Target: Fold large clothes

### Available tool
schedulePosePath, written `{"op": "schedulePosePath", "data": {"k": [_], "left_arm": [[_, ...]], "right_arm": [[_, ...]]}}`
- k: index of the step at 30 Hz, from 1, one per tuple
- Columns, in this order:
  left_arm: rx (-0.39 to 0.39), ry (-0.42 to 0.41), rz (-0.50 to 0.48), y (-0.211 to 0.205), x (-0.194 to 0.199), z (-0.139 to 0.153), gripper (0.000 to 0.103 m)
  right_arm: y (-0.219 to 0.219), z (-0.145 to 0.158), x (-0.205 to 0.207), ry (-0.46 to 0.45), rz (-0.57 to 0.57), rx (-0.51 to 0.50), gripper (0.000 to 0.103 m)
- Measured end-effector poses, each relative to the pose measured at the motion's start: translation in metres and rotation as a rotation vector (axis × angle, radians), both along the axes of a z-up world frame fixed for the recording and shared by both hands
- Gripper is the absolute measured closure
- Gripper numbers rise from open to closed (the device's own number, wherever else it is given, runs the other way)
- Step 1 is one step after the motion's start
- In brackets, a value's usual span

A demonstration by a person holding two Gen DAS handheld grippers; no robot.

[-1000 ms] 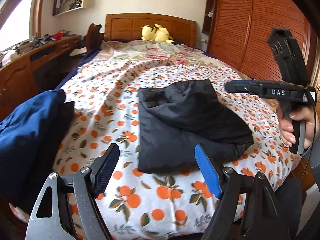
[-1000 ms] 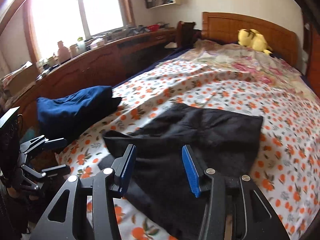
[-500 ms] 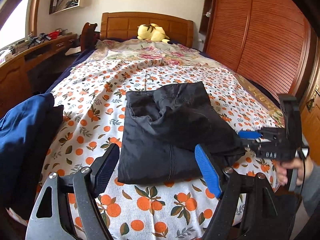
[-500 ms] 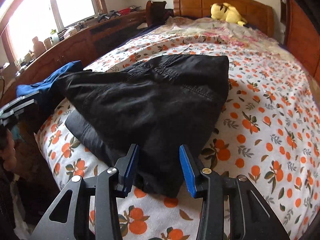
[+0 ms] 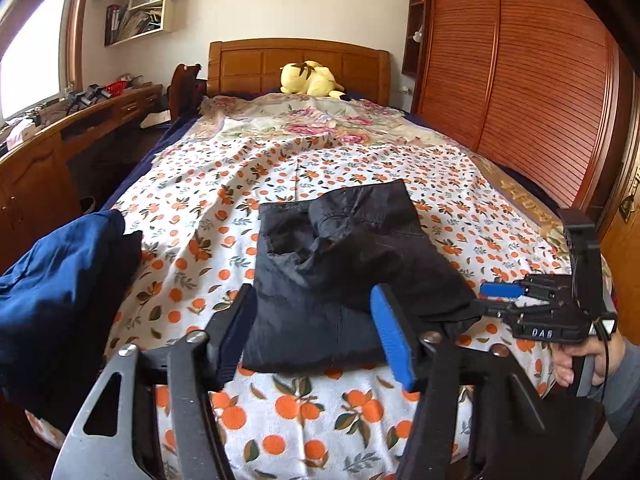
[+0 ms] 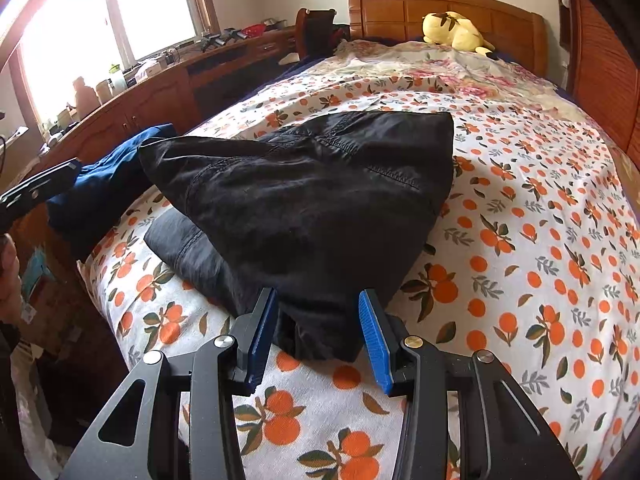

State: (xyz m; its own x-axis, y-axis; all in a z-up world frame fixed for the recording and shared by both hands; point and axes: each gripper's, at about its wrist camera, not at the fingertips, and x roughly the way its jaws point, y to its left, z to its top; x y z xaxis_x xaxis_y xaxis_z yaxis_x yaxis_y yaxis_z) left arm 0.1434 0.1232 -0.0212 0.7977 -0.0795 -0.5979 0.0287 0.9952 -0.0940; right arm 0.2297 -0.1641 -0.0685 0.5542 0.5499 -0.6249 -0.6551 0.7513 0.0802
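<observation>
The black garment lies half-folded near the foot of the bed, so the right hand-held gripper straddles its near corner, spread, while the left hand-held gripper hovers spread

Two garments lie on one bed: one black garment, folded in the middle of the frame, and one blue garment heaped at the left edge. One yellow plush toy sits at the top centre, against the one wooden headboard. Two tools appear: the left tool at the bottom of the left wrist view, and the right tool at the bottom of the right wrist view. One wall shelf hangs in the upper left.
</observation>
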Motion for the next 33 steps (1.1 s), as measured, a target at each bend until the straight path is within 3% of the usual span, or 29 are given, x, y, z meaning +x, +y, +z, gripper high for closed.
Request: {"op": "schedulePosePath", "data": {"k": [10, 18, 23, 24, 25, 26, 27, 29, 33], "left_arm": [[-0.032, 0.060, 0.012, -0.011, 0.037, -0.012, 0.047], [-0.051, 0.155, 0.035, -0.021, 0.071, -0.045, 0.047], [-0.072, 0.149, 0.054, -0.026, 0.081, -0.052, 0.047], [-0.075, 0.140, 0.055, -0.026, 0.082, -0.051, 0.049], [-0.083, 0.133, 0.053, -0.026, 0.082, -0.051, 0.061], [-0.087, 0.129, 0.053, -0.027, 0.083, -0.051, 0.082], [-0.079, 0.128, 0.063, -0.027, 0.085, -0.051, 0.089], [-0.091, 0.117, 0.070, -0.027, 0.085, -0.049, 0.097], [-0.115, 0.013, 0.116, -0.025, 0.068, -0.034, 0.099]], "right_arm": [[0.000, 0.000, -0.003, -0.004, 0.025, 0.002, 0.059], [-0.016, -0.008, 0.004, 0.006, 0.047, 0.028, 0.059], [-0.026, -0.006, 0.015, -0.008, 0.072, 0.041, 0.059], [-0.027, -0.005, 0.018, -0.010, 0.080, 0.042, 0.059], [-0.026, -0.004, 0.021, -0.011, 0.086, 0.039, 0.059], [-0.025, -0.003, 0.025, -0.012, 0.092, 0.035, 0.059], [-0.024, -0.002, 0.029, -0.015, 0.099, 0.031, 0.059], [-0.022, 0.002, 0.036, -0.019, 0.111, 0.026, 0.059], [-0.014, 0.008, 0.049, -0.026, 0.124, 0.013, 0.059]]}}
